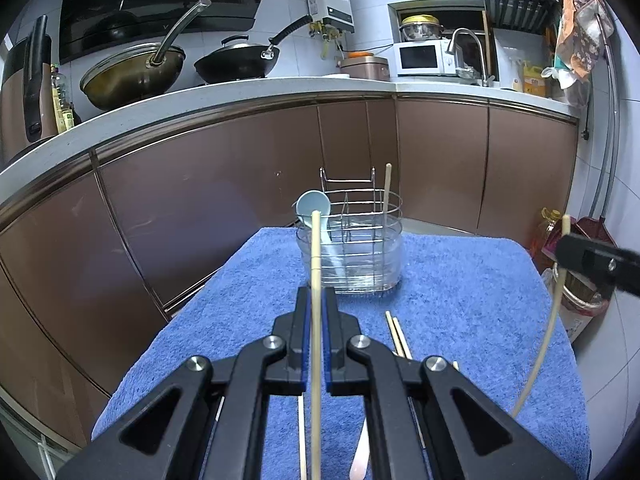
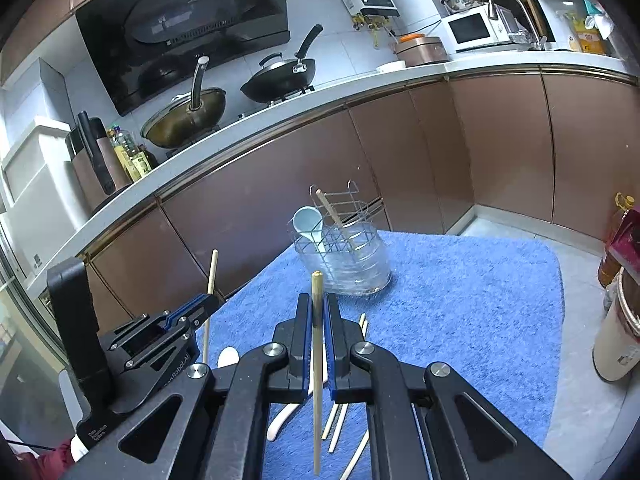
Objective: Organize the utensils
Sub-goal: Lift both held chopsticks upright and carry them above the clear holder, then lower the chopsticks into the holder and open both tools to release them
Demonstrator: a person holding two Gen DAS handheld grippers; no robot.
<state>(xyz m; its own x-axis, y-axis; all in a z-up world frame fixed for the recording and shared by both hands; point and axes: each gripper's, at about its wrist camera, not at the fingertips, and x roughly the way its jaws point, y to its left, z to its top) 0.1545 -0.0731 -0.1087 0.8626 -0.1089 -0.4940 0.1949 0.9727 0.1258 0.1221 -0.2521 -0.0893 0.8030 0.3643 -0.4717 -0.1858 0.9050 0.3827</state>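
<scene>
Left wrist view: the left gripper [image 1: 316, 300] pinches one chopstick [image 1: 316, 264] upright between its jaws, in line with the wire utensil caddy [image 1: 352, 248] standing on the blue towel [image 1: 460, 280] that covers the table. A pale spoon [image 1: 314, 210] and a single chopstick [image 1: 387, 188] already stand in the caddy. Right wrist view: the right gripper [image 2: 318, 308] likewise clamps a chopstick [image 2: 317, 320]. Loose chopsticks [image 1: 398, 334] lie on the towel. Both sticks are thinly held and could pivot, snag the wire grid, or tip the light caddy.
</scene>
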